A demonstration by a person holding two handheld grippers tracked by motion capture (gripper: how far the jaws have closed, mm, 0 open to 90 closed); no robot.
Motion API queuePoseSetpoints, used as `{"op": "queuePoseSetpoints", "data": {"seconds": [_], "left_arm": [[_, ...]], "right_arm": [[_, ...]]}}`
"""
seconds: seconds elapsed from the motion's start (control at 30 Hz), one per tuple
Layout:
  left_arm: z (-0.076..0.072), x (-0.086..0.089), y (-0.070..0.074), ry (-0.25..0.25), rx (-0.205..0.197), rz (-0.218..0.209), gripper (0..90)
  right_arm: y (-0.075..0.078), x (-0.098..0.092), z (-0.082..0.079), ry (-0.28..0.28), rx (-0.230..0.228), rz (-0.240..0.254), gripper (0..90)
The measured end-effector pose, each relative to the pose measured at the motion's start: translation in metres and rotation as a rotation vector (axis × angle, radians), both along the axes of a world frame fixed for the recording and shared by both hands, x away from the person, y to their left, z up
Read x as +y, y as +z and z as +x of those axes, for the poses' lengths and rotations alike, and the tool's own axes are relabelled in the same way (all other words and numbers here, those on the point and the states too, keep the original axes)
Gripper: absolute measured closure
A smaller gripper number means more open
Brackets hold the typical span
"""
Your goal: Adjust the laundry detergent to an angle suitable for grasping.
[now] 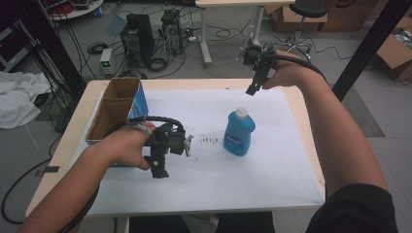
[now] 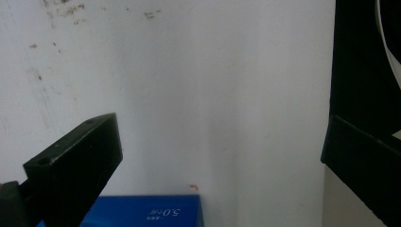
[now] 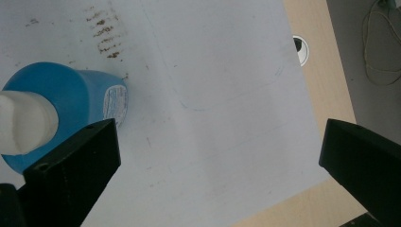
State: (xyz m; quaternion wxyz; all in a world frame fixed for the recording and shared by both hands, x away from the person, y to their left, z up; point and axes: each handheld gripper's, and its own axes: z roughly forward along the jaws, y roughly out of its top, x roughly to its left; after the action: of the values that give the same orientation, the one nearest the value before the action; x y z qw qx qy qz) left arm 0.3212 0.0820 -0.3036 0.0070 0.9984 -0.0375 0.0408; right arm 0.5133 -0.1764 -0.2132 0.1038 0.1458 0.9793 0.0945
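A blue bottle point(image 1: 239, 133) with a white cap stands upright on the white sheet point(image 1: 272, 170), right of the middle. In the right gripper view I look down on the bottle point(image 3: 80, 101) at the left, beside one jaw. My right gripper point(image 1: 251, 90) hangs in the air over the table's far edge, open and empty point(image 3: 220, 142). My left gripper point(image 1: 159, 171) points down at the sheet next to an open cardboard box point(image 1: 114, 109) with a blue side. It is open with nothing between its jaws point(image 2: 222, 137). The blue box point(image 2: 146, 213) shows at the bottom there.
Brown smudges point(image 1: 209, 141) mark the sheet left of the bottle. A round cable hole point(image 3: 299, 48) sits in the wooden tabletop beyond the sheet. On the floor behind the table stand computer towers point(image 1: 137, 36), cables, a stool point(image 1: 306, 14) and cardboard boxes. A black post point(image 1: 369, 43) rises at the right.
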Motion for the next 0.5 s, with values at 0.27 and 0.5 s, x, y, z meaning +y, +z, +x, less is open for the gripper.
{"op": "queuePoseSetpoints", "data": {"seconds": [0.27, 0.5], "left_arm": [[0.0004, -0.0016, 0.0046, 0.003, -0.007, -0.003, 0.1], [-0.0022, -0.0028, 0.0088, 0.003, -0.017, -0.007, 0.1]], "right_arm": [[0.0036, -0.0024, -0.001, -0.001, -0.007, 0.006, 0.0], [0.0049, -0.0024, -0.0026, 0.004, -0.012, 0.001, 0.0]]}}
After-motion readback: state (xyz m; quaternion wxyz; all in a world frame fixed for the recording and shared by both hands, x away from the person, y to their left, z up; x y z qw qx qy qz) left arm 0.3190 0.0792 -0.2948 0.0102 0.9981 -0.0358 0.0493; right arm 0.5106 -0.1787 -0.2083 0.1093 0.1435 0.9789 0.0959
